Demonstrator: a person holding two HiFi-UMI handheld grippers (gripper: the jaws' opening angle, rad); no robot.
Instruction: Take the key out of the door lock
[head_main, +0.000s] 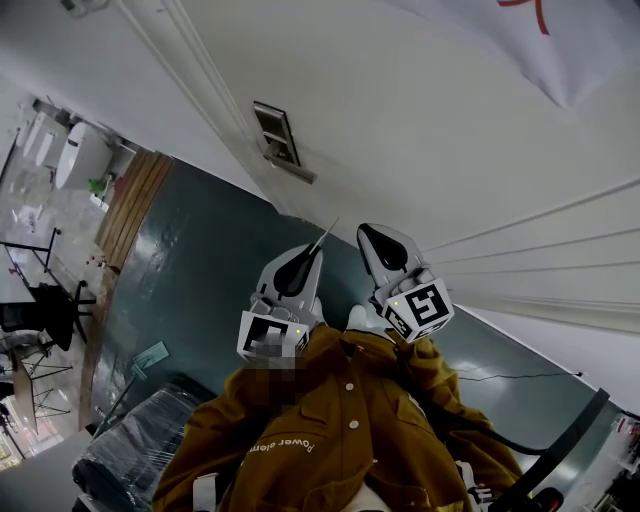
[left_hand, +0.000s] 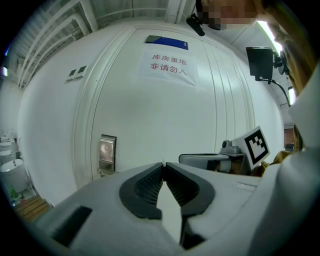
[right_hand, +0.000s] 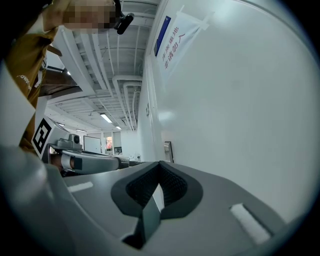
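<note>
— Starting at the left: where is the lock from us?

— The lock plate (head_main: 275, 130) is a narrow upright strip of brushed metal with a lever (head_main: 295, 170) at its foot. It sits on the smooth white door (head_main: 420, 120), ahead of both tongs and off to the left, well apart from them. We can see no key standing in it, though it is small from here.

— So where is the key?

— We judge it is in the left tongs (head_main: 312, 252). Their ribbed black pads (left_hand: 145, 187) are pressed together at the tips, and a thin pale sliver sticks out from between them. We take that for the key (head_main: 326, 234), seen edge-on. Its long axis runs on along the tongs toward the door, leaning a little to the right, and its far end touches nothing.

— And the right tongs?

— The right tongs (head_main: 364, 231) hang just beside the left pair, to their right, with the tips closed on nothing. Of the 2, the left pair is nearer the lock.

— What does the next move turn on?

— On the gap between sliver and plate. If it is the key, we only need to carry it away without letting something so flat and thin twist in the hard pads. If it is not, the left tongs must go left and forward to the plate.
</note>
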